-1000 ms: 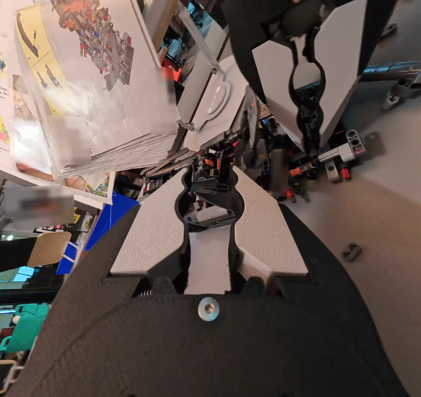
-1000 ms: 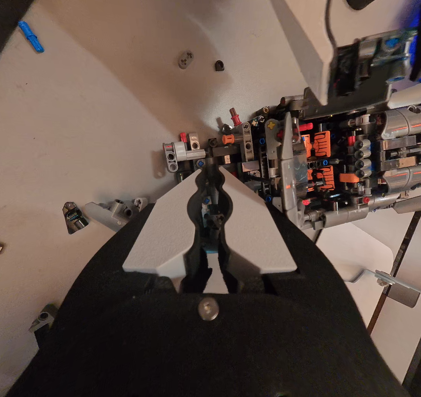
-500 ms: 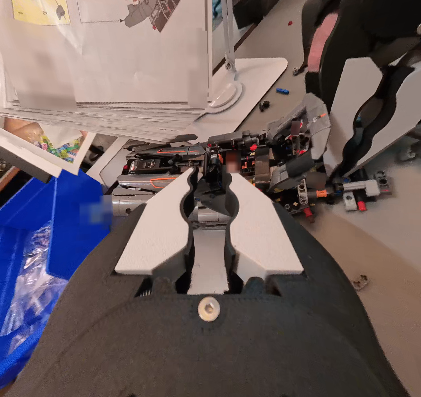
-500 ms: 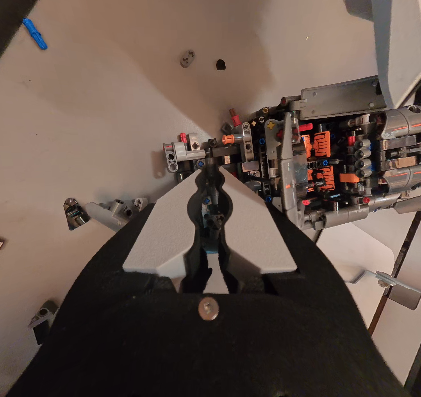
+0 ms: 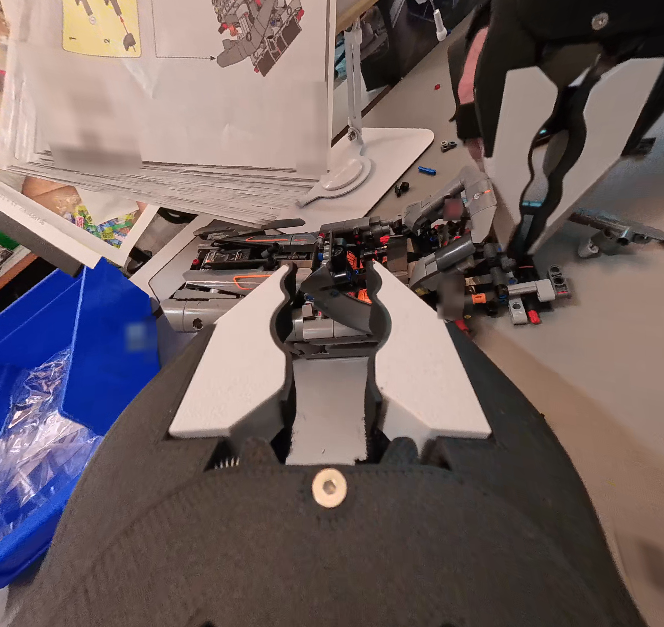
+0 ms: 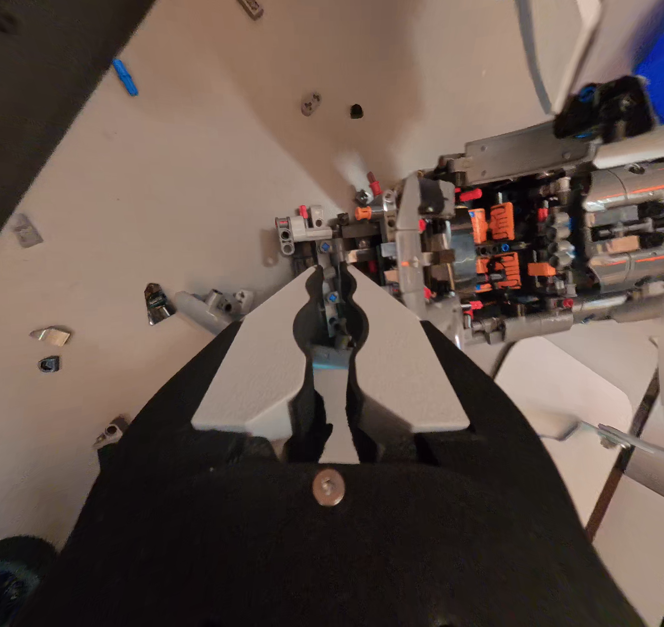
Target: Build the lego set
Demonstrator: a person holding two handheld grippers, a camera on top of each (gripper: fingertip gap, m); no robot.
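Observation:
The half-built dark grey, black and orange lego model (image 5: pixel 251 271) lies on the table, and also shows in the right wrist view (image 6: pixel 503 243). My left gripper (image 5: pixel 331 268) holds a black wedge-shaped lego sub-assembly (image 5: pixel 337 297) between fairly wide jaws, just over the model's rear. The same piece shows blurred at the top right of the right wrist view (image 6: pixel 603 113). My right gripper (image 6: pixel 332 268) is shut on a thin grey beam with blue pins (image 6: pixel 330 300) at the model's front end. It comes down from the upper right in the left wrist view (image 5: pixel 521 246).
An open instruction booklet (image 5: pixel 215 88) rests on a white stand (image 5: pixel 388 149) behind the model. A blue bin (image 5: pixel 72 358) with plastic bags is at the left. Loose parts lie on the table: a blue pin (image 6: pixel 125 77), a grey connector piece (image 6: pixel 212 306) and small grey (image 6: pixel 310 103) and black (image 6: pixel 355 110) bits. Between my right fingertips and the grey connector piece (image 6: pixel 212 306) there is roughly 6 cm. Look for it in the left wrist view (image 5: pixel 622 232) too.
My left gripper has swung round and levelled out with the black piece, and its jaws now stand wider. My right gripper has kept its hold on the front beam.

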